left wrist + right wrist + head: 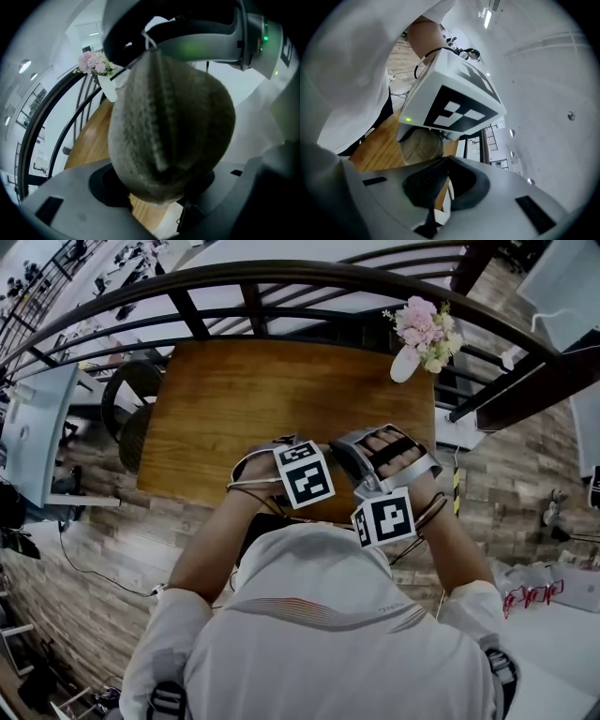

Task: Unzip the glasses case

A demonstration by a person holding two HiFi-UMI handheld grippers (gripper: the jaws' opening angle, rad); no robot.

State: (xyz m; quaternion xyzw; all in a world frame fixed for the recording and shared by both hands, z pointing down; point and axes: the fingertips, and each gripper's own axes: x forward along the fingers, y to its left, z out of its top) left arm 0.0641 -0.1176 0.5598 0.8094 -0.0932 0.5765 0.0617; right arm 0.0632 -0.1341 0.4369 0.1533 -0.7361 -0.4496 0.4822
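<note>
A: Shoulders and a white shirt [347, 615] fill the bottom of the head view. Yours?

B: Mine. Past them both my forearms reach out over the near edge of the wooden table [281, 399]. The two tools sit side by side there, marker cubes up.

A: Where's the glasses case?

B: In my left gripper [159, 185]. Its jaws stand wide, one pad on each side of the grey fabric glasses case [178, 122], clamped on its lower end. The case is up off the table, and I can see wood underneath it. It stands on end, with the zip [154, 112] running up its middle and facing that gripper's camera. The zip looks closed along the stretch I can see.

A: And the other tool?

B: My right gripper [443, 161] has its jaws pressed together, tips just at the case's top end. A thin white cord loop [149, 40] rises from that end of the zip toward those tips. Whether the cord is pinched between them I can't tell.

A: Anything else on the table?

B: Pink flowers [424, 329] in a white vase [405, 364] at the far right corner, well apart from my hands. A dark curved railing [281, 277] runs behind the table.
</note>
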